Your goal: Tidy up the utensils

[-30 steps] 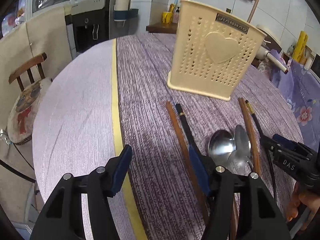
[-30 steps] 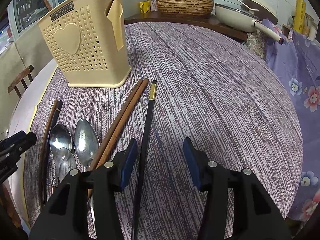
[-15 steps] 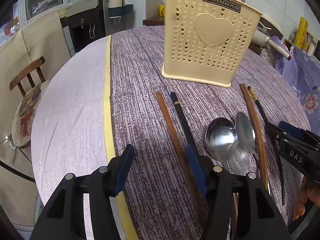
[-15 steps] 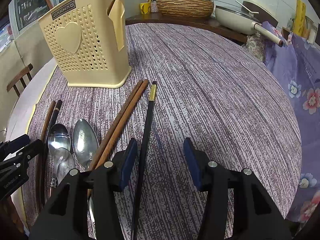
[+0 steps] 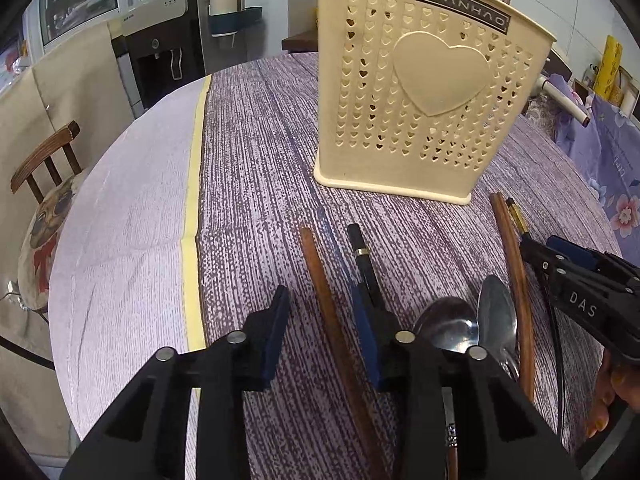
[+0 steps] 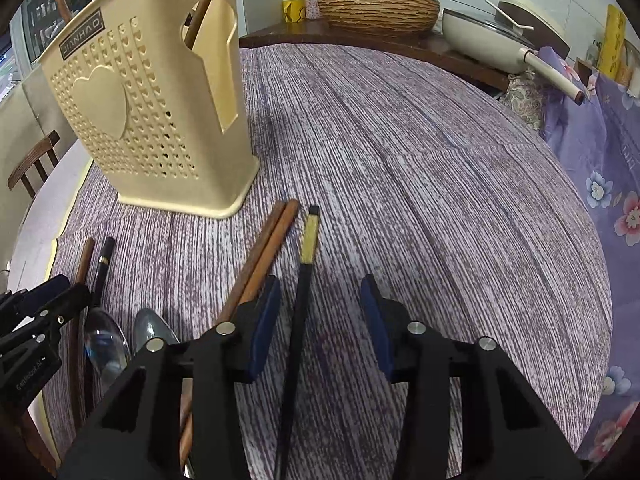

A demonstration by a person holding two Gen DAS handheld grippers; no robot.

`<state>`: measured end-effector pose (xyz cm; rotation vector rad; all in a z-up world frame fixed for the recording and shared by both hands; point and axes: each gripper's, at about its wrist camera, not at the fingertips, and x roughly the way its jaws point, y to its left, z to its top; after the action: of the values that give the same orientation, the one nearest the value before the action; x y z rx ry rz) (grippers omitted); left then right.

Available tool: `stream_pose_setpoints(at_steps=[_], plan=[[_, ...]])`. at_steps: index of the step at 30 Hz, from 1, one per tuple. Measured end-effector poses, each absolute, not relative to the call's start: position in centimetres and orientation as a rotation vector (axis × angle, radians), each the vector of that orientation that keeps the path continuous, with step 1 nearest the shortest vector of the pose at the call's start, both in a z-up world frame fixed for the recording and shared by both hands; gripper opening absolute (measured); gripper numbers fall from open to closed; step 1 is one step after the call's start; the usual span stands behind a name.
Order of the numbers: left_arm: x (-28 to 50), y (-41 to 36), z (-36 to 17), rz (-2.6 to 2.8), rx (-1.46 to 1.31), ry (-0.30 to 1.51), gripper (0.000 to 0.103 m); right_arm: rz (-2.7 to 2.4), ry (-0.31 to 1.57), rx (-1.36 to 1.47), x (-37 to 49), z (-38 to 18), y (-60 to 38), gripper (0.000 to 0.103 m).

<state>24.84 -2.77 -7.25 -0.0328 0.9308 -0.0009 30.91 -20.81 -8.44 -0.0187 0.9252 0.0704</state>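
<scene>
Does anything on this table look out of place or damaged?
Nothing looks damaged or spilled. The chopsticks are split up: one brown and one black lie left of the spoons, the others to their right, all still outside the cream holder.

I'm looking steeply down along both grippers, close over the table (image 5: 248, 152), both views sharing the cream utensil holder (image 5: 432, 92) and spoons (image 6: 106, 344).
</scene>
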Motion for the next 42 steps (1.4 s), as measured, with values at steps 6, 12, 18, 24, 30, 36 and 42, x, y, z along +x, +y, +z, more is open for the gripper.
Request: stream_pose_setpoints(at_steps=[6,12,18,24,30,36,42], plan=[[25.2,-3.1,-7.2,0.0,-0.048,0.928,0.026,0.059,0.918,-0.013,32.1,-8.5,-20.4,0.03],[25.3,-3.5,-7.3,0.0,-0.041,0.923,0.018,0.055,0.924,-0.009,32.8,-8.6,-20.4,0.013],[24.5,-4.0,-7.4,-0.026,-0.032,0.92,0.01,0.061,0.924,0.002,32.6,-8.7,-20.2,0.009],[24.8,-3.9,-7.4,-0.037,-0.05,0.922,0.009,0.065,0.919,0.018,32.5,-8.7,-20.2,0.008],[25.1,-3.9,-7.3,-0.05,-0.065,0.927,0.008,0.084,0.923,0.067,33.0,-8.7,-20.7,0.008],[25.3,-3.1,-6.3,-0.064,-0.11,0.894,0.008,0.148,0.887,0.16,32.5,-7.7,-22.1,0.008],[24.4,-2.3,-2.9,-0.099,-0.139,0.8,0.007,0.253,0.799,0.246,30.8,-4.9,-23.9,0.008]])
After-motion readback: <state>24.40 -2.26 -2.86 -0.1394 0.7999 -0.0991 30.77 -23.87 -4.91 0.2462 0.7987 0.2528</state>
